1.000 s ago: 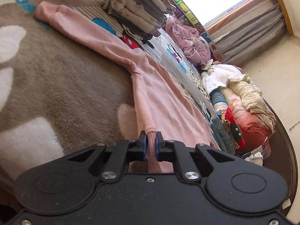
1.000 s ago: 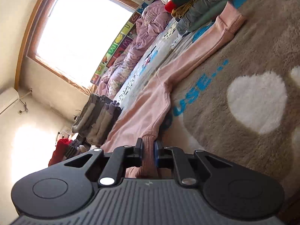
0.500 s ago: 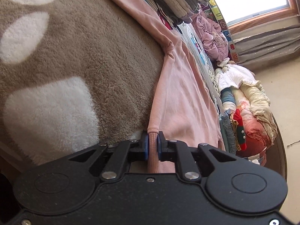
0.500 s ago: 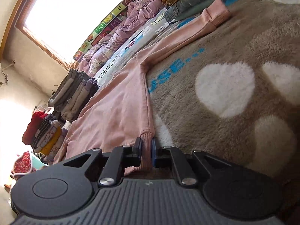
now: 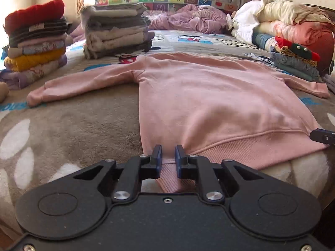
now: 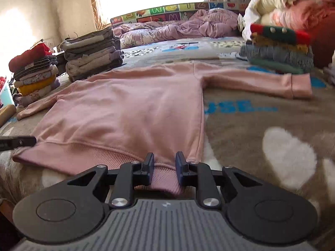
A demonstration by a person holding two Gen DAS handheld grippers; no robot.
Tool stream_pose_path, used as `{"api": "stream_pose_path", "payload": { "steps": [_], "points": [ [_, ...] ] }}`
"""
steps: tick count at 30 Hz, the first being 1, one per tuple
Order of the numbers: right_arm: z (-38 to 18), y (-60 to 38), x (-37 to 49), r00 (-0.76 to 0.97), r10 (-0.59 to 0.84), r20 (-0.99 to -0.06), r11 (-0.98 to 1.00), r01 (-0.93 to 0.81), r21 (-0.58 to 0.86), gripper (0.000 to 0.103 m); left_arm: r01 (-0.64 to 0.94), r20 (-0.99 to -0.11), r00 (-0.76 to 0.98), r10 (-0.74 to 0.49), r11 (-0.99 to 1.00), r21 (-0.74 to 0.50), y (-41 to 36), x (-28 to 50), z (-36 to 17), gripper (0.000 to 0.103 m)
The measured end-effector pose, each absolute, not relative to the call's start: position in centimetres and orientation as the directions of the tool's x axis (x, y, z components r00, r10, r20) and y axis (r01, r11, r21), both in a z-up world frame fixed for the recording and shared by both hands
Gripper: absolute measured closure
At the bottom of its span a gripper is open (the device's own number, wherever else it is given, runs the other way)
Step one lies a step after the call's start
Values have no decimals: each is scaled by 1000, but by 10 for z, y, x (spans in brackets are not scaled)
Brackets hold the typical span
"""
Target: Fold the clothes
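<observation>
A second ago both cameras were rolled sideways with each gripper clamped on the ribbed hem; now both sit level and the pink sweatshirt (image 5: 209,96) lies spread flat on the bed, sleeves out to either side. The left gripper (image 5: 168,156) has its jaws a little apart, the hem lying loose between them at the sweatshirt's near left corner. The right gripper (image 6: 164,163) is opening at the near right corner, hem between the pads but no longer pinched. The sweatshirt is soft fleece with a ribbed waistband and cuffs; under it lies a shaggy brown blanket (image 6: 261,129) with white hearts. Beyond the sweatshirt's left sleeve stand two folded stacks (image 5: 117,31), beyond its right sleeve a heap of unfolded clothes (image 5: 289,33), and behind its collar a crumpled purple quilt (image 6: 178,28).
</observation>
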State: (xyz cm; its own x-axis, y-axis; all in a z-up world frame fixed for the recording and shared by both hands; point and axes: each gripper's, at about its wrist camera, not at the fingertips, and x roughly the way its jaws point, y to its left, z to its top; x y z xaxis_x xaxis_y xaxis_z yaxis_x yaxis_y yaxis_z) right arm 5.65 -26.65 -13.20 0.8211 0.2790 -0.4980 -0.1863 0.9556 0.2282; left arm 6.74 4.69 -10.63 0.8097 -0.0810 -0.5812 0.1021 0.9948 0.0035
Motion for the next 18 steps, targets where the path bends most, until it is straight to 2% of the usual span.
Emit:
{"api": "stream_pose_path", "payload": {
  "steps": [3, 6, 7, 8, 9, 10, 11, 13, 14, 15, 16, 18],
  "points": [
    [-125, -267, 49, 807, 278, -521, 958, -197, 207, 84, 73, -590, 799, -117, 993, -97, 60, 68, -102, 90],
    [-120, -266, 43, 821, 268, -504, 962, -196, 191, 83, 81, -534, 837, -122, 992, -100, 55, 57, -85, 89],
    [-115, -262, 40, 833, 266, -485, 963, -210, 168, 79, 98, -489, 863, -128, 991, -87, 49, 53, -77, 85],
    [-110, -257, 37, 847, 274, -456, 962, -232, 147, 78, 116, -441, 887, -135, 991, -71, 43, 48, -70, 77],
    [-105, -252, 36, 858, 285, -427, 959, -257, 123, 78, 123, -410, 901, -139, 990, -65, 38, 46, -66, 71],
    [-100, -246, 36, 868, 296, -398, 955, -281, 97, 77, 129, -396, 906, -145, 989, -68, 34, 46, -66, 62],
    [-98, -239, 37, 871, 307, -384, 950, -306, 66, 74, 118, -437, 889, -132, 991, -61, 33, 51, -73, 56],
    [-94, -224, 42, 868, 329, -371, 935, -355, -1, 68, 90, -536, 839, -97, 995, -40, 31, 63, -90, 55],
    [-98, -218, 46, 862, 318, -395, 933, -358, -30, 59, 86, -555, 827, -97, 995, -45, 33, 67, -96, 53],
    [-109, -215, 54, 837, 285, -468, 939, -341, -38, 53, 84, -567, 818, -100, 995, -54, 36, 70, -101, 51],
    [-124, -221, 60, 807, 283, -518, 945, -326, 9, 50, 82, -579, 809, -103, 995, -62, 38, 73, -107, 51],
    [-131, -241, 53, 808, 327, -490, 944, -308, 120, 51, 85, -593, 797, -116, 993, -79, 41, 71, -98, 53]
  ]
}}
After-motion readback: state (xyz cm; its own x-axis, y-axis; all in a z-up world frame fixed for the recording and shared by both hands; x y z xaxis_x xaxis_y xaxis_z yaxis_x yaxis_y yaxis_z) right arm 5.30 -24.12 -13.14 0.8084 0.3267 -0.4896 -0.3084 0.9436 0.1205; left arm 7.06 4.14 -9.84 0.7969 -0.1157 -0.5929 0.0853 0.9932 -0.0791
